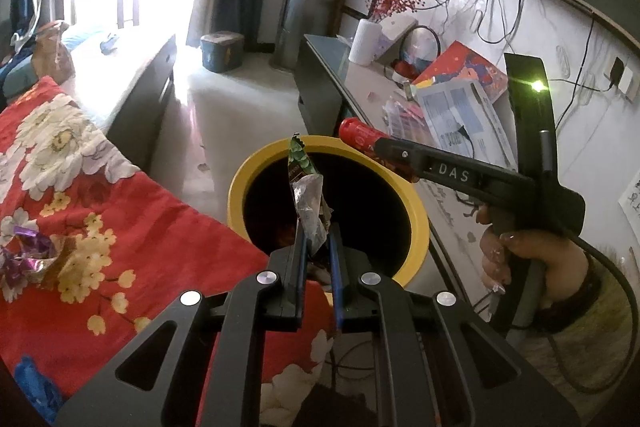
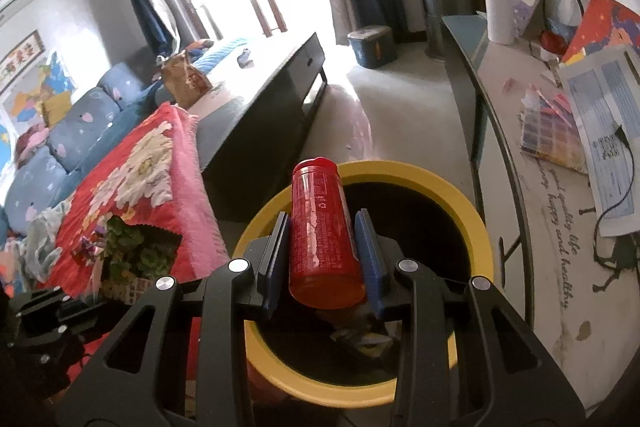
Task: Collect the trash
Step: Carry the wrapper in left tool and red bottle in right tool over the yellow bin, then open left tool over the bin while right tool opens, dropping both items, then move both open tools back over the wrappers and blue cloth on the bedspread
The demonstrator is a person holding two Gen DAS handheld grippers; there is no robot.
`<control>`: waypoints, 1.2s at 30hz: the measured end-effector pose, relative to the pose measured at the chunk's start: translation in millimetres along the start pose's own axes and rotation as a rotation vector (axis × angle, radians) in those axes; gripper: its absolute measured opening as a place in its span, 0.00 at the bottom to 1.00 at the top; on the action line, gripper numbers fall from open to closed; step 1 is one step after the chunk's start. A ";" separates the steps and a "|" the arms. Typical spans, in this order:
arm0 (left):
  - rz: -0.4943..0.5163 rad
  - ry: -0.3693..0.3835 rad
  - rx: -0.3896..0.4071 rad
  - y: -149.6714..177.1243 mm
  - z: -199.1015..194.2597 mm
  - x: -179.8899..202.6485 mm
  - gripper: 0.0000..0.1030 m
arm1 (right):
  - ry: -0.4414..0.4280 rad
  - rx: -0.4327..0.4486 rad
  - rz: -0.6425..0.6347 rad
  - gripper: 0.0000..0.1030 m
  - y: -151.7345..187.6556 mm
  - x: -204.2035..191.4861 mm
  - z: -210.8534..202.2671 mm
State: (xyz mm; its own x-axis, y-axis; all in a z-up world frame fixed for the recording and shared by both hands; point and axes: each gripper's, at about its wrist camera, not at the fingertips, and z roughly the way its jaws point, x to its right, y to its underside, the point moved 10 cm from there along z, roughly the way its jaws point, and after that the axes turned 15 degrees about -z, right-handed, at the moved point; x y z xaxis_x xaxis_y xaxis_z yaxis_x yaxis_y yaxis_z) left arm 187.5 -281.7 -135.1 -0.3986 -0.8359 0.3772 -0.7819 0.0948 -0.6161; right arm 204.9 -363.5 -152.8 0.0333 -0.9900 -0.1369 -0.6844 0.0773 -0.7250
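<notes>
Gripping red bottle [image 2: 323, 235] between jaws — above yellow bin [image 2: 476, 223].

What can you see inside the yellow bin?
The yellow bin has a dark interior with some crumpled wrappers at the bottom. The red bottle and the gripper cover much of it.

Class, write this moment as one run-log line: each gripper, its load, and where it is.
left gripper: shut on snack wrapper, over yellow bin | right gripper: shut on red bottle, over bin | nothing dropped yet
</notes>
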 end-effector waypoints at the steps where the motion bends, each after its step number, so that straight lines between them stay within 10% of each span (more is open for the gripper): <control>1: 0.002 0.000 -0.002 0.3 1.7 0.6 0.10 | 0.004 -0.004 0.006 0.26 1.3 2.6 0.8; 22: 0.040 0.012 -0.136 15.2 54.5 10.2 0.12 | 0.029 -0.057 0.091 0.34 21.3 28.2 12.7; 26: 0.020 -0.004 -0.102 7.9 52.0 5.2 0.64 | 0.038 -0.041 0.093 0.45 18.5 28.5 7.0; 32: -0.019 -0.038 -0.035 -2.9 29.0 -8.8 0.91 | 0.040 -0.012 0.067 0.54 9.4 19.5 -1.5; 36: -0.055 -0.073 0.013 -12.3 11.6 -22.0 0.92 | 0.038 0.019 0.022 0.60 -0.1 4.8 -9.6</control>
State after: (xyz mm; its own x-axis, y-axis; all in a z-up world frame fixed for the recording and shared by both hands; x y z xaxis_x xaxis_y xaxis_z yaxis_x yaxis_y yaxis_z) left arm 211.5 -270.8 -143.8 -0.3186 -0.8769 0.3599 -0.7955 0.0409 -0.6046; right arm 198.1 -369.5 -146.9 -0.0095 -0.9917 -0.1280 -0.6708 0.1013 -0.7347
